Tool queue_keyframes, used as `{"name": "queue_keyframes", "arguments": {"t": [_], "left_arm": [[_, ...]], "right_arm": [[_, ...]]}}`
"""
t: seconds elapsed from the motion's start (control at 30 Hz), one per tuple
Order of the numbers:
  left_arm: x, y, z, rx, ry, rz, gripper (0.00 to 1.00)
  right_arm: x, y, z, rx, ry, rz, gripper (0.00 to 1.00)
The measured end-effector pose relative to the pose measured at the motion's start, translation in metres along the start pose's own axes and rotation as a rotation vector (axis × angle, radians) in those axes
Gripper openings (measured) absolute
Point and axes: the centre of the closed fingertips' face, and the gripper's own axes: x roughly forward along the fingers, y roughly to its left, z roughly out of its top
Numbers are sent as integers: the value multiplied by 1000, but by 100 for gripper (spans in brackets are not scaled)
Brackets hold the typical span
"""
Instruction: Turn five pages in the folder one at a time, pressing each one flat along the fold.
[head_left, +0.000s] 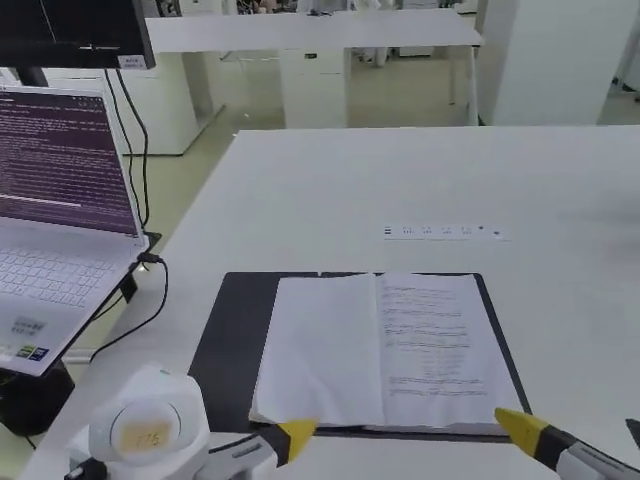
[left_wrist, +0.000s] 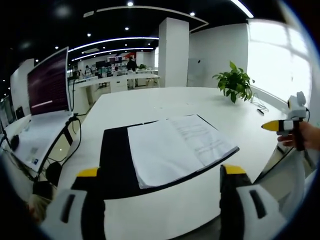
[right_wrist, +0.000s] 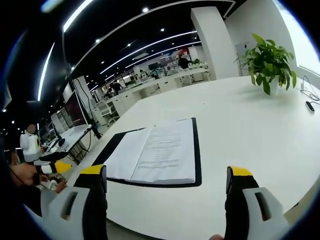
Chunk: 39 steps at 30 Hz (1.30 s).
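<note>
Closest in, at the bottom left of the head view, the left tool (left_wrist: 161, 171) pokes one yellow tip toward the near left corner of the folder (head_left: 225, 340). In its own view its two jaws stand wide apart with nothing between them, held off the front edge of the white worktop (head_left: 400, 180).

Far left, an open laptop (head_left: 55, 230) sits beside the worktop's left edge, its screen lit with lines of text on purple. A dark monitor (head_left: 70, 30) hangs above it.

The folder lies open and flat on the worktop, close to the front edge and between the two tools' tips in the head view. Its black cover shows as a broad band on the left and a thin border on the right. The left-hand page (head_left: 320, 345) is blank white and the right-hand page (head_left: 435, 340) carries printed text. The two meet at the fold down the middle. Neither tool touches the folder.

The right tool (right_wrist: 166, 171) likewise has its jaws spread wide and empty, short of the folder's near edge. Its yellow tip shows just off the folder's near right corner in the head view. In the left gripper view a hand (left_wrist: 305, 137) grips it out past the worktop's right side. A potted plant (right_wrist: 267, 62) stands toward the far right of the worktop, well apart from the folder.
</note>
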Motion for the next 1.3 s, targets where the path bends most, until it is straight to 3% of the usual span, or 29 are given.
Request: {"name": "queue_keyframes", "arguments": {"t": [0.27, 0.57, 0.97, 1.3], "left_arm": [[33, -21, 4, 51, 17, -63, 96], [74, -60, 7, 119, 39, -156, 91], [114, -102, 7, 156, 66, -235, 86], [154, -145, 4, 197, 62, -315, 72]], "right_arm": [[-2, -4, -1, 5, -8, -12, 98], [-6, -12, 2, 28, -33, -46, 98], [-13, -23, 1, 46, -41, -81, 97], [-19, -23, 1, 72, -57, -90, 97]]}}
